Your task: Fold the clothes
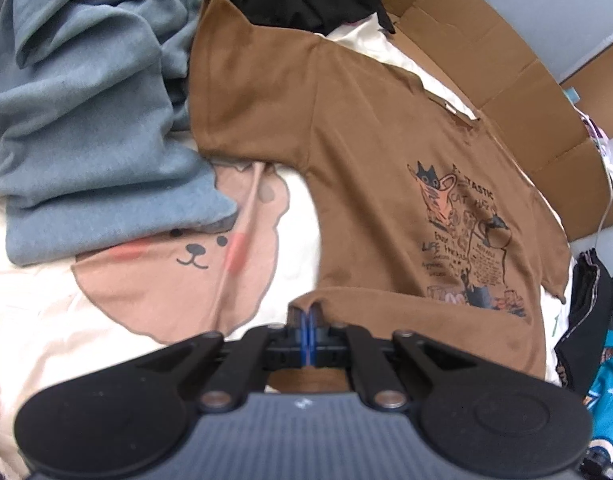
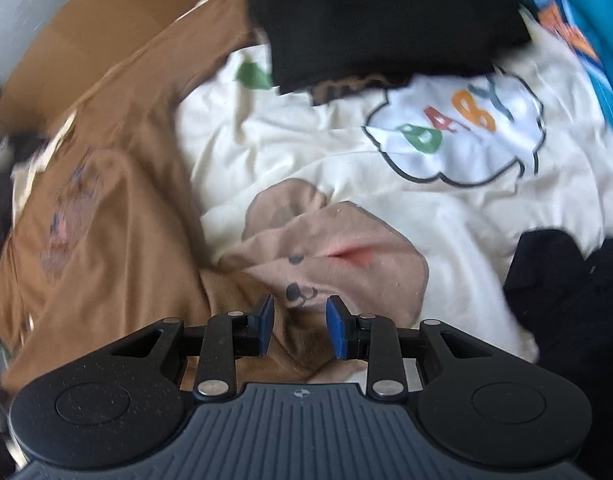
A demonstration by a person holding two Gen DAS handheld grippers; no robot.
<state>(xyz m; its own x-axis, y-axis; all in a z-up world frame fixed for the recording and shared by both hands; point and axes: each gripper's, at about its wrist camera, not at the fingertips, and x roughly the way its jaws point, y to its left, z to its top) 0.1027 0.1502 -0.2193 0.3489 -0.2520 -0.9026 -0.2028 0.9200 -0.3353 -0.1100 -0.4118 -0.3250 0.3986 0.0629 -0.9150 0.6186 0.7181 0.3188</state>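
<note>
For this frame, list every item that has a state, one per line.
Brown T-shirt: spread print-up, hem pinched and lifted.
Left gripper: shut on the brown T-shirt hem.
Right gripper: open, over bunched fabric.
Blue-grey garment: crumpled.
Black garment: folded.
Cardboard box: flattened.

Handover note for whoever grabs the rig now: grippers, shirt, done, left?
Left gripper: shut on the hem corner of the brown shirt.
Right gripper: fingers apart with brown fabric bunched between them; grip unclear.
Shirt lies print-up on the cream bedsheet, beside a blue sweater; hem lifted toward the print.
Done: no finished fold visible.
Left: probably bring hem up, fold sleeves in, stack.
</note>
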